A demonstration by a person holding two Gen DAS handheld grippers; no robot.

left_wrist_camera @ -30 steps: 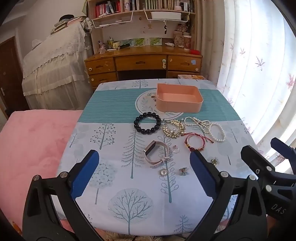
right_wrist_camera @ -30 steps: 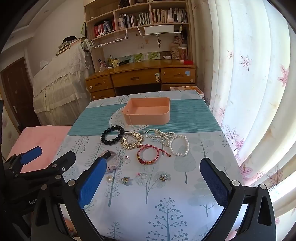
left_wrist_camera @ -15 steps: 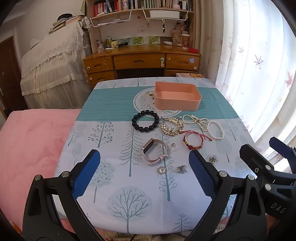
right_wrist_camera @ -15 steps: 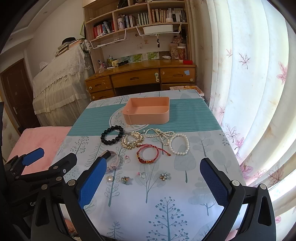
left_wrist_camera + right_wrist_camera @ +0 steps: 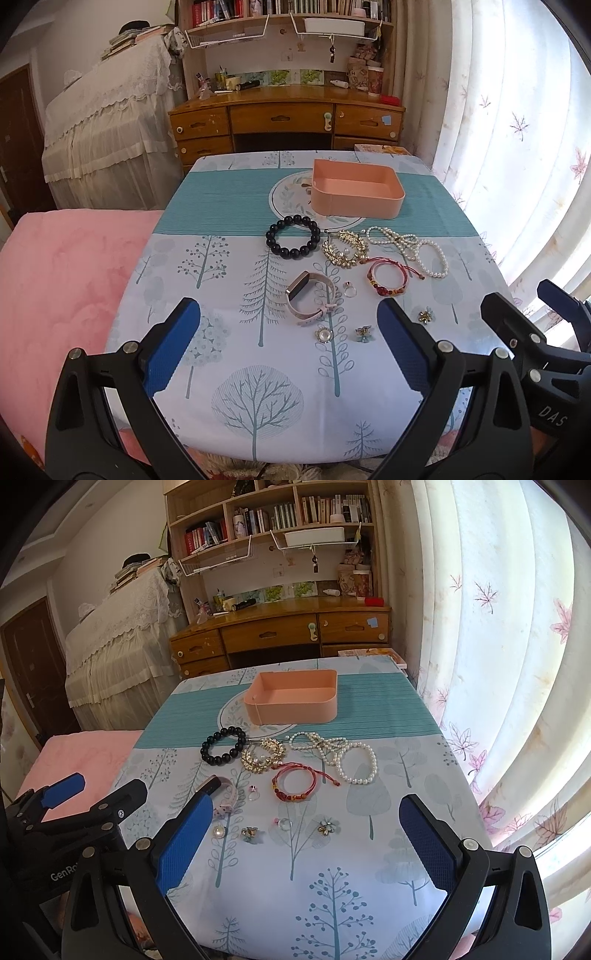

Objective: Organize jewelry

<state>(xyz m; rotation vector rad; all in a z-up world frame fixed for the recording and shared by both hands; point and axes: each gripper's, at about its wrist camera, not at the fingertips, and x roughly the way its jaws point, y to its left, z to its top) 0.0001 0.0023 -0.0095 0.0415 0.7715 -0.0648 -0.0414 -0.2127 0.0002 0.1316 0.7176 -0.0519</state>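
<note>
A pink box (image 5: 356, 192) stands empty at the far middle of the table; it also shows in the right wrist view (image 5: 291, 700). In front of it lie a black bead bracelet (image 5: 293, 236), a gold piece (image 5: 345, 248), a pearl necklace (image 5: 410, 246), a red cord bracelet (image 5: 388, 277), a pink watch (image 5: 310, 297), a ring (image 5: 349, 289) and small brooches (image 5: 364, 332). My left gripper (image 5: 288, 347) is open and empty above the near table edge. My right gripper (image 5: 308, 843) is open and empty, to the right of the left one.
The table wears a tree-print cloth (image 5: 258, 391). A pink bed (image 5: 62, 280) lies to the left. White curtains (image 5: 498, 664) hang on the right. A wooden desk (image 5: 288, 122) with shelves stands behind the table.
Both grippers have stayed open. The views have shifted slightly, with the table a little lower and nearer in the left wrist view. No jewelry has moved.
</note>
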